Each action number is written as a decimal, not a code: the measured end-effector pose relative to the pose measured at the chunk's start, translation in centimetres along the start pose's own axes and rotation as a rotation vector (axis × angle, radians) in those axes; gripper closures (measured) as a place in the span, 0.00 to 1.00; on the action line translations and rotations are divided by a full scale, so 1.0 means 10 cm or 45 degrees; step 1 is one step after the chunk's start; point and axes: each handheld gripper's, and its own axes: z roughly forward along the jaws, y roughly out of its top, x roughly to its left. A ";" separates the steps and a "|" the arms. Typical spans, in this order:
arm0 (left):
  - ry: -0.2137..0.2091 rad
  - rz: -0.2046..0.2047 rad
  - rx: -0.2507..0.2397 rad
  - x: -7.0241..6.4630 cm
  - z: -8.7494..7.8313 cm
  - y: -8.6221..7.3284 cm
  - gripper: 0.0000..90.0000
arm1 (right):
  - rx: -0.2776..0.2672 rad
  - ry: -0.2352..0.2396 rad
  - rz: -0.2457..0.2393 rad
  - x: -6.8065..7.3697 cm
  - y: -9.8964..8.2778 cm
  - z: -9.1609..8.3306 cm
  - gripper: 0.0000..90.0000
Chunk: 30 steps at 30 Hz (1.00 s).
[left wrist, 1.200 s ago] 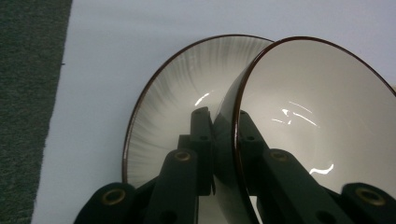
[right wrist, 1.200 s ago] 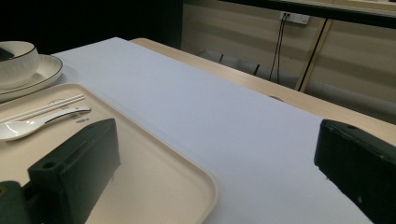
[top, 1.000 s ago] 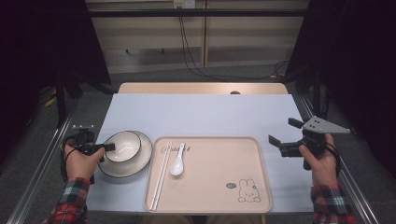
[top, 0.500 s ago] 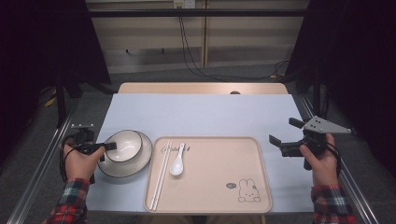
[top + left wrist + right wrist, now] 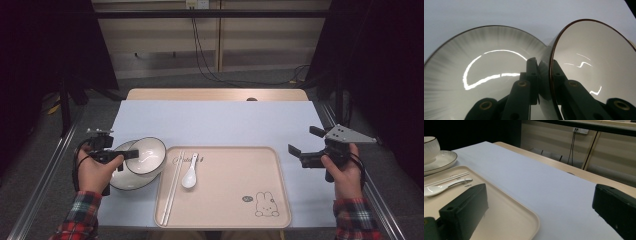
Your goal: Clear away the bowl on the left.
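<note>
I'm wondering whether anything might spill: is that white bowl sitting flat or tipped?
Tipped. The bowl leans toward the tray, one side raised off the plate, its rim pinched in the left claw. It looks empty.

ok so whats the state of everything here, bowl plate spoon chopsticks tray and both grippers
bowl: gripped by its rim, tilted, lifted partly off the plate
plate: flat on the table, left of the tray
spoon: lying on the tray, untouched
chopsticks: lying on the tray beside the spoon
tray: flat on the table
left gripper: shut on the bowl's rim
right gripper: open, holding nothing
</note>
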 end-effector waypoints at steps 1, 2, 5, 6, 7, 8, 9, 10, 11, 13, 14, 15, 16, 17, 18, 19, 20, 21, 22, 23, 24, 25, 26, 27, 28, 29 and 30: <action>-0.003 0.015 0.000 -0.03 0.02 0.01 0.91 | 0.000 0.000 0.000 0.00 0.00 0.00 0.00; -0.013 0.027 0.011 -0.06 0.03 0.01 0.91 | 0.001 0.001 -0.007 0.00 0.00 0.00 0.00; -0.049 0.047 0.035 -0.15 0.07 0.02 0.91 | -0.001 0.001 -0.004 0.00 0.00 0.00 0.00; -0.053 0.051 0.031 -0.19 0.09 0.02 0.91 | -0.002 0.001 -0.003 0.00 0.00 0.00 0.00; -0.054 0.070 0.043 -0.20 0.09 0.02 0.91 | -0.005 0.001 -0.005 0.00 0.00 0.00 0.00; -0.055 0.082 0.051 -0.23 0.10 0.02 0.91 | -0.005 0.001 -0.006 0.00 0.00 0.00 0.00; -0.060 0.090 0.060 -0.26 0.11 0.01 0.91 | -0.005 0.001 -0.007 0.00 0.00 0.00 0.00; -0.070 0.095 0.064 -0.28 0.12 0.01 0.91 | 0.000 0.006 -0.007 0.00 0.00 0.00 0.00; -0.080 0.102 0.072 -0.31 0.13 0.00 0.91 | 0.001 0.005 -0.008 0.00 0.00 0.00 0.00; -0.098 0.123 0.097 -0.35 0.14 -0.01 0.91 | -0.002 0.007 -0.006 0.00 0.00 0.00 0.00; -0.104 0.124 0.095 -0.38 0.15 -0.01 0.91 | -0.001 0.008 -0.007 0.00 0.00 0.00 0.00; -0.110 0.142 0.107 -0.40 0.15 -0.01 0.91 | 0.001 0.005 -0.008 0.00 0.00 0.00 0.00; -0.112 0.145 0.110 -0.41 0.16 -0.02 0.91 | 0.002 0.003 -0.006 0.00 0.00 0.00 0.00; -0.127 0.154 0.123 -0.44 0.17 -0.02 0.91 | 0.001 0.004 -0.006 0.00 0.00 0.00 0.00; -0.124 0.163 0.123 -0.45 0.17 -0.03 0.91 | -0.004 0.007 -0.004 0.00 0.00 0.00 0.00; -0.136 0.165 0.126 -0.48 0.18 -0.03 0.91 | -0.004 0.007 -0.004 0.01 0.00 0.00 0.00; -0.138 0.175 0.133 -0.50 0.19 -0.04 0.91 | -0.003 0.006 -0.005 0.01 0.00 0.00 0.00; -0.145 0.196 0.149 -0.52 0.19 -0.04 0.91 | -0.001 0.008 -0.006 0.00 0.00 0.00 0.00; -0.144 0.188 0.137 -0.55 0.21 -0.05 0.91 | 0.002 0.002 -0.006 0.00 0.00 0.00 0.00; -0.150 0.192 0.149 -0.56 0.21 -0.06 0.91 | 0.002 0.006 -0.006 0.00 0.00 0.00 0.00; -0.160 0.204 0.162 -0.57 0.22 -0.06 0.91 | -0.002 0.007 -0.005 0.00 0.00 0.00 0.00; -0.165 0.197 0.161 -0.60 0.24 -0.07 0.91 | -0.006 0.001 0.004 0.01 0.00 0.00 0.00; -0.171 0.213 0.175 -0.61 0.24 -0.07 0.91 | -0.005 0.005 0.004 0.01 0.00 0.00 0.00; -0.176 0.216 0.176 -0.64 0.26 -0.08 0.91 | -0.005 0.005 0.003 0.01 0.00 0.00 0.00; -0.180 0.225 0.182 -0.66 0.27 -0.09 0.91 | -0.005 0.004 0.003 0.01 0.00 0.00 0.00; -0.187 0.223 0.189 -0.68 0.28 -0.09 0.91 | -0.004 0.006 0.002 0.01 0.00 0.00 0.00; -0.189 0.241 0.200 -0.70 0.30 -0.10 0.91 | -0.005 0.003 0.004 0.01 0.00 0.00 0.00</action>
